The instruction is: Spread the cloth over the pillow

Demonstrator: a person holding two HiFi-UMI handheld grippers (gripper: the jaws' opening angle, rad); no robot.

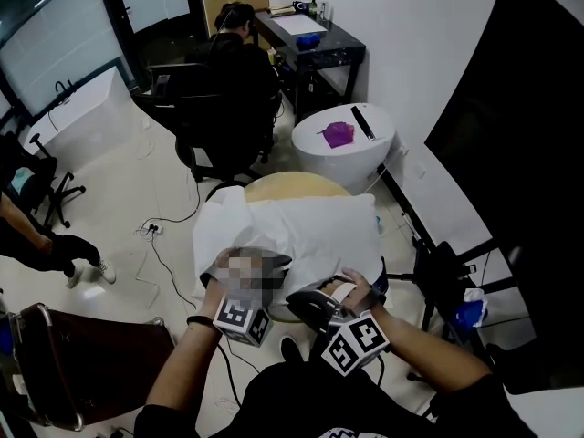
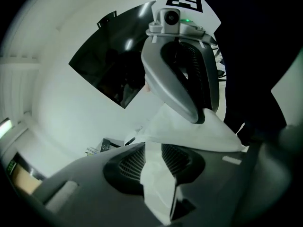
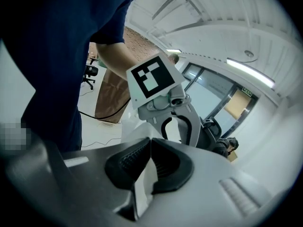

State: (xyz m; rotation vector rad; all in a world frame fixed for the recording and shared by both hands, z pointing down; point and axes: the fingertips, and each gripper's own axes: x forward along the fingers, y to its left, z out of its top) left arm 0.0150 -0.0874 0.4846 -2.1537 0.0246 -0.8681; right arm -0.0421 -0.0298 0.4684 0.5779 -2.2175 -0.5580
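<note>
A white cloth lies over the pillow on a round wooden table; the pillow itself is hidden under it. Both grippers are at the cloth's near edge. In the left gripper view, my left gripper is shut on a fold of the cloth, and the right gripper's body stands close ahead. My right gripper is shut on a thin fold of the cloth, with the left gripper just beyond. In the head view the left gripper and right gripper sit side by side.
Behind the wooden table stands a white round table with a purple cloth. A person sits in a black chair near a black desk. A black stand is at the right, a brown chair at the lower left, and cables cross the floor.
</note>
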